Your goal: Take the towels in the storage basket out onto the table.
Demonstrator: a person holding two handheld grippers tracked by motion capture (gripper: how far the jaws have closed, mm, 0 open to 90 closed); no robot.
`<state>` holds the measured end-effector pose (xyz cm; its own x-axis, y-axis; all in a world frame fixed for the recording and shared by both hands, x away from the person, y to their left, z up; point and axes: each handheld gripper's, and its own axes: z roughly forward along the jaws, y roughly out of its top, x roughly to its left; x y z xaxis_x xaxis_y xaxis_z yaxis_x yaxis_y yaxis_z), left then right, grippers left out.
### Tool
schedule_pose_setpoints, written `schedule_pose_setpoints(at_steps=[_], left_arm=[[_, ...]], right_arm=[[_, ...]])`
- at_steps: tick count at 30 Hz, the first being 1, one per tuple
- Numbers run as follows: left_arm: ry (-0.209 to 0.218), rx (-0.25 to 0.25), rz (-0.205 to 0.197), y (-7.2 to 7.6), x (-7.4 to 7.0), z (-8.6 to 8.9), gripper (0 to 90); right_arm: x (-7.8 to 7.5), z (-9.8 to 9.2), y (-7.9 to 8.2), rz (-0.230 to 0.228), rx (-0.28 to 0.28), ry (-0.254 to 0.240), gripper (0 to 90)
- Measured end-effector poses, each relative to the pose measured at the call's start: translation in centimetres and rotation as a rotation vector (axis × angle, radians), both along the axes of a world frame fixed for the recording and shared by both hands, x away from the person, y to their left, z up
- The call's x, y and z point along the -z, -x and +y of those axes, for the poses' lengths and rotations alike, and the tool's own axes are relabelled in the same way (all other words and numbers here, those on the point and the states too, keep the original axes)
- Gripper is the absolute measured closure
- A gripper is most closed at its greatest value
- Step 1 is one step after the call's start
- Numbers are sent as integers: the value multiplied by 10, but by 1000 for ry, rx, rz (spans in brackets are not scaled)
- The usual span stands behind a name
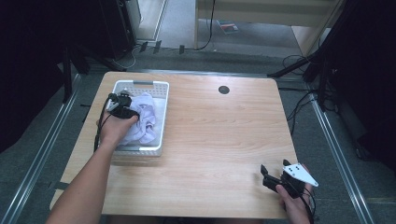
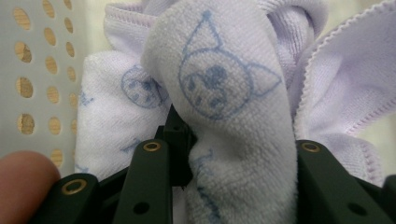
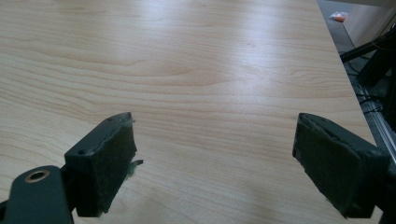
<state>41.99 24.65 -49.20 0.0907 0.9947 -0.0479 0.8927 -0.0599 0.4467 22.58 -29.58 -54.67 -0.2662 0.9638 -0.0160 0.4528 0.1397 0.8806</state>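
My left gripper (image 1: 122,108) clenches the pale lilac terry towel (image 2: 233,116), printed with blue cartoon faces, inside the white perforated plastic basket (image 1: 161,100) far left. My right gripper (image 3: 215,172) rests released near the wooden table's (image 1: 219,135) near-right edge; centre open.

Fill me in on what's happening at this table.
A person is working with a pair of tongs in each hand. The left tongs are down in the white basket at the left side of the table, shut on a fold of the pale purple towel lying in it. The right tongs wait open over bare wood near the table's front right corner, holding nothing.
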Motion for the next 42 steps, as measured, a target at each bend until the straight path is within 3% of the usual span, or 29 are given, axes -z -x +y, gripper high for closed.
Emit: schedule_pose_setpoints(at_steps=[4, 14, 29, 42], left_arm=[[28, -3, 12, 0, -4, 3, 663], [67, 6, -27, 3, -28, 3, 667], [44, 36, -74, 8, -89, 0, 664], [47, 67, -115, 10, -130, -14, 660]], right_arm=[[0, 0, 0, 3, 3, -5, 134], [0, 0, 0, 2, 4, -4, 135], [0, 0, 0, 2, 1, -3, 135], [0, 0, 0, 1, 1, -1, 134]])
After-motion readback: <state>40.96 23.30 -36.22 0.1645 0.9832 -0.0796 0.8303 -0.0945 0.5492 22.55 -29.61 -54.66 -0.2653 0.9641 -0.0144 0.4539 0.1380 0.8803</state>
